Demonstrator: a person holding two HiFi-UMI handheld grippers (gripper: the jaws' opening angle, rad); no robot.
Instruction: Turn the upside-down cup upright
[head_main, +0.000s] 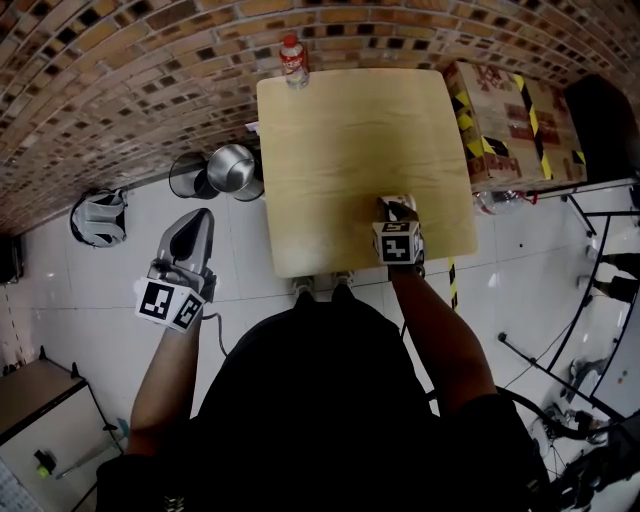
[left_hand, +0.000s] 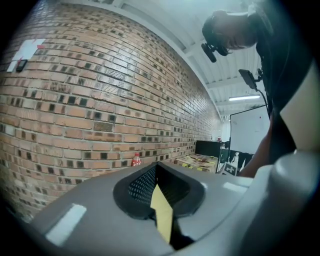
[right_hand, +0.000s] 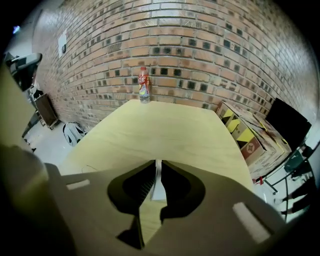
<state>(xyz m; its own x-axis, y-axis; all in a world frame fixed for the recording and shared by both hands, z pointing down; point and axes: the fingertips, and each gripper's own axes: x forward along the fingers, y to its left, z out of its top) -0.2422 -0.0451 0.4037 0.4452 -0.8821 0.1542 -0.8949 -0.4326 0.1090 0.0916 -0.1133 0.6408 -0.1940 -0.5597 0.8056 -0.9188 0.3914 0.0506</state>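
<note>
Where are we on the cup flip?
Done: nothing I can confirm. In hand: the right claw is closed on a thin white wall, seemingly the cup, near the table's front edge; its orientation isn't readable. The left claw idles shut, off-table. Remaining: confirm upright, release.

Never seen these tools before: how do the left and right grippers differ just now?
The right gripper is over the table, tilted steeply down; the left gripper hangs beside it, over the floor, near level. A white sliver, likely the cup, sits between the right's jaws; the left's hold nothing. Both bear marker cubes.
</note>
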